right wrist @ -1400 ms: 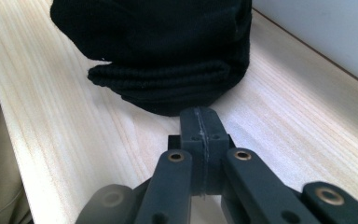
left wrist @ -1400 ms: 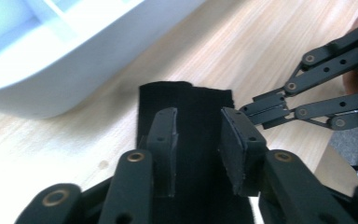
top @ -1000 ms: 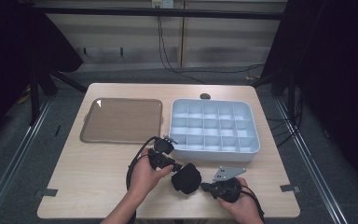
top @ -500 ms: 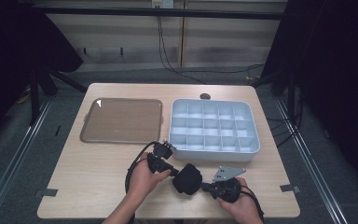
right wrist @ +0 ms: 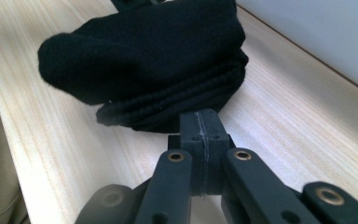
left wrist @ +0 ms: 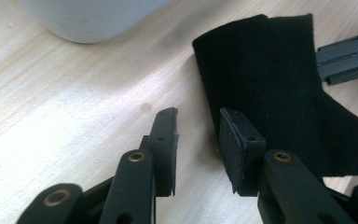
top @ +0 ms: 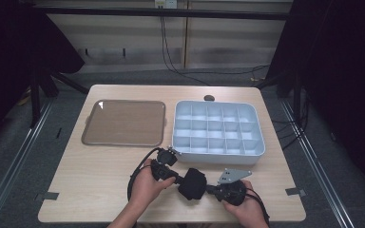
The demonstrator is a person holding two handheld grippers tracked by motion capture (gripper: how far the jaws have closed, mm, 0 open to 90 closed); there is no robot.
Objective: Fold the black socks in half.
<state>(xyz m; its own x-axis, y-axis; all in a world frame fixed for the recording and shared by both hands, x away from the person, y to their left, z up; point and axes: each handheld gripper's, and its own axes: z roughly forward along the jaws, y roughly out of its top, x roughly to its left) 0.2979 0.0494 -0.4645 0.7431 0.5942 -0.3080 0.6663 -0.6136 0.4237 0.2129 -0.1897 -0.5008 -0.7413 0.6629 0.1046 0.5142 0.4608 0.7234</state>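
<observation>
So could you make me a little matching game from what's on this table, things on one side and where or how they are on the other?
Things:
1. black sock
2. flat tray
3. compartment box
4. right gripper

Descriptions:
a. far left of the table
b. pale blue, far right of the table
c. folded, between the two grippers
d. jaws shut together

Pairs: 1-c, 2-a, 3-b, 4-d

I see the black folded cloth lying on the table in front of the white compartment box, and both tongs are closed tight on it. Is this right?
Not quite. The left gripper view shows the left tongs open beside the black cloth, not pressing it. The right tongs are shut at the cloth's edge. The cloth does lie before the white compartment box.
</observation>
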